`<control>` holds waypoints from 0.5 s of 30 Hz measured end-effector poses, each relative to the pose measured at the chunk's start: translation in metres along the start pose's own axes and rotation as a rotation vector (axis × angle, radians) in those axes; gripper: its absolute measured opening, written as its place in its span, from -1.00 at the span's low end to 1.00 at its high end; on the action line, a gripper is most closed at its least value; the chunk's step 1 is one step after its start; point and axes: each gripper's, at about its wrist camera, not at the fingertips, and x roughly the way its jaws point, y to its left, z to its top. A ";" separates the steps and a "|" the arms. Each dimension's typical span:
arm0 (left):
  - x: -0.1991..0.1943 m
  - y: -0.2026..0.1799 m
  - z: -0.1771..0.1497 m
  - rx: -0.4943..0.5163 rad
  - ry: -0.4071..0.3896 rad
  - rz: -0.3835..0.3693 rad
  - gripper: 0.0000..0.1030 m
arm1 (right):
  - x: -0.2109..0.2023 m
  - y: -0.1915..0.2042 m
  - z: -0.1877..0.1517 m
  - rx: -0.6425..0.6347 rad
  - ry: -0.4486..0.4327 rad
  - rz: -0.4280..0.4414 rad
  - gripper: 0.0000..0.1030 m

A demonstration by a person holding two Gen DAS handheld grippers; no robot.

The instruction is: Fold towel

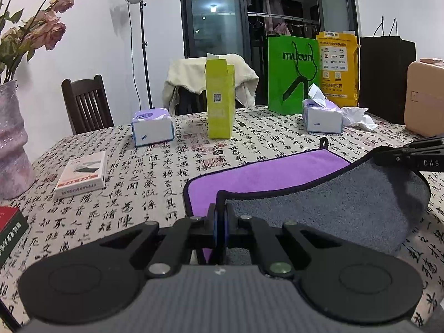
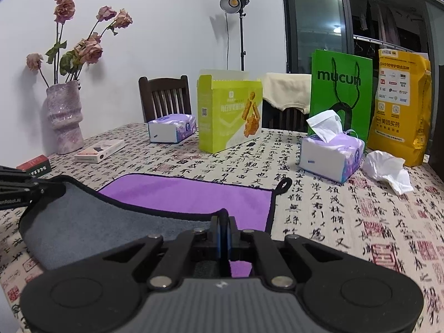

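Note:
The towel (image 1: 266, 174) is purple on one side and grey on the other, with a black hem and a hanging loop at its far corner. It lies on the calligraphy tablecloth, and its near edge is lifted so the grey underside (image 1: 333, 202) faces up. My left gripper (image 1: 221, 211) is shut on the towel's near left corner. My right gripper (image 2: 223, 222) is shut on the near right corner; it also shows in the left wrist view (image 1: 388, 158). The towel (image 2: 188, 194) sags between the two grippers. My left gripper shows at the left edge of the right wrist view (image 2: 41, 188).
Beyond the towel stand a yellow-green carton (image 1: 220, 100), two tissue packs (image 1: 152, 127) (image 1: 323, 116), a crumpled tissue (image 2: 388, 172), a green bag (image 1: 291, 75) and a yellow bag (image 2: 399, 105). A vase of roses (image 2: 65, 116) and small boxes (image 1: 82, 174) sit left. Chairs stand behind the table.

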 end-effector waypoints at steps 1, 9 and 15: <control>0.003 0.001 0.002 0.000 0.000 0.000 -0.90 | 0.002 -0.002 0.002 0.002 0.002 0.002 -0.92; 0.024 0.009 0.013 -0.006 0.015 -0.002 -0.90 | 0.025 -0.009 0.017 -0.007 0.025 0.007 -0.92; 0.042 0.016 0.023 -0.006 0.028 -0.006 -0.90 | 0.043 -0.015 0.026 -0.012 0.048 0.015 -0.92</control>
